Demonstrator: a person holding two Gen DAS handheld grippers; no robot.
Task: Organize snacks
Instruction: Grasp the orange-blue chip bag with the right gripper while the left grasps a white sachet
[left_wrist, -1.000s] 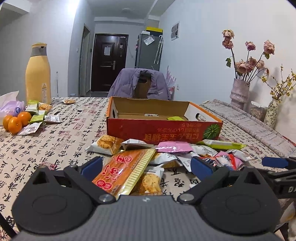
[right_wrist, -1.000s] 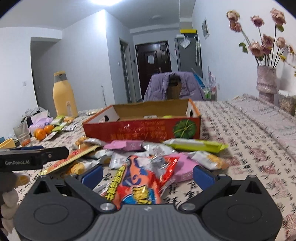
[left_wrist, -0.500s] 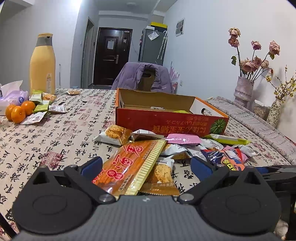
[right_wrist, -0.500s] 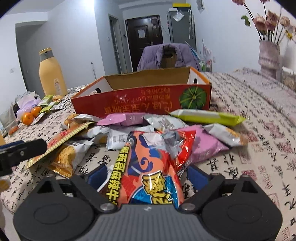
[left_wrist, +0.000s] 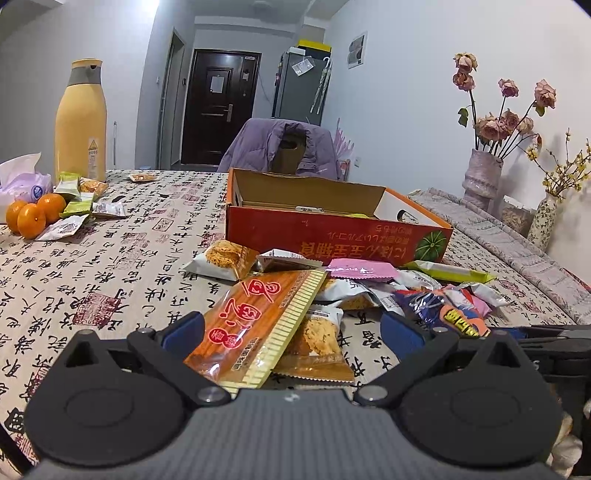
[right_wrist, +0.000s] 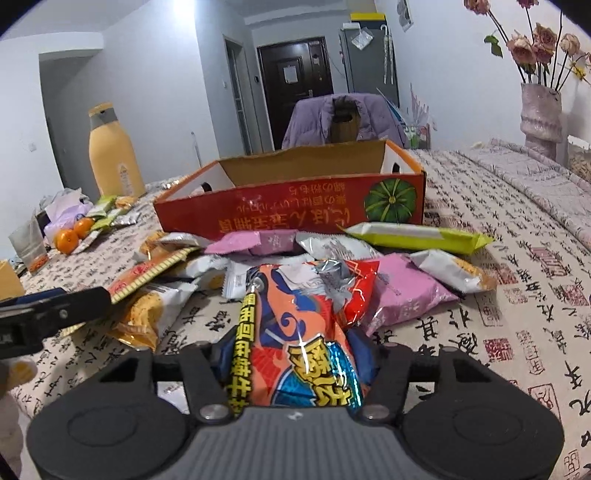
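Observation:
A pile of snack packets lies on the patterned tablecloth in front of an open red cardboard box (left_wrist: 332, 236) (right_wrist: 288, 210). My right gripper (right_wrist: 293, 354) is closing; its blue pads press both sides of an orange-and-blue snack bag (right_wrist: 295, 325), which also shows in the left wrist view (left_wrist: 443, 314). My left gripper (left_wrist: 291, 332) stands open around a long orange packet (left_wrist: 255, 325). That packet lies on a biscuit packet (left_wrist: 317, 339). The pads are apart from both. One finger of the left gripper (right_wrist: 55, 314) reaches in from the left of the right wrist view.
A tall yellow bottle (left_wrist: 79, 118), oranges (left_wrist: 33, 216) and more small packets sit at the far left. A vase of dried flowers (left_wrist: 482, 177) stands at the right. A chair with a purple jacket (left_wrist: 280, 147) is behind the box. A long green packet (right_wrist: 417, 238) lies by the box front.
My right gripper's jaws have come in from wide open onto the orange-and-blue bag, and the gripper has edged closer to it. The left gripper has stayed open over the orange packet.

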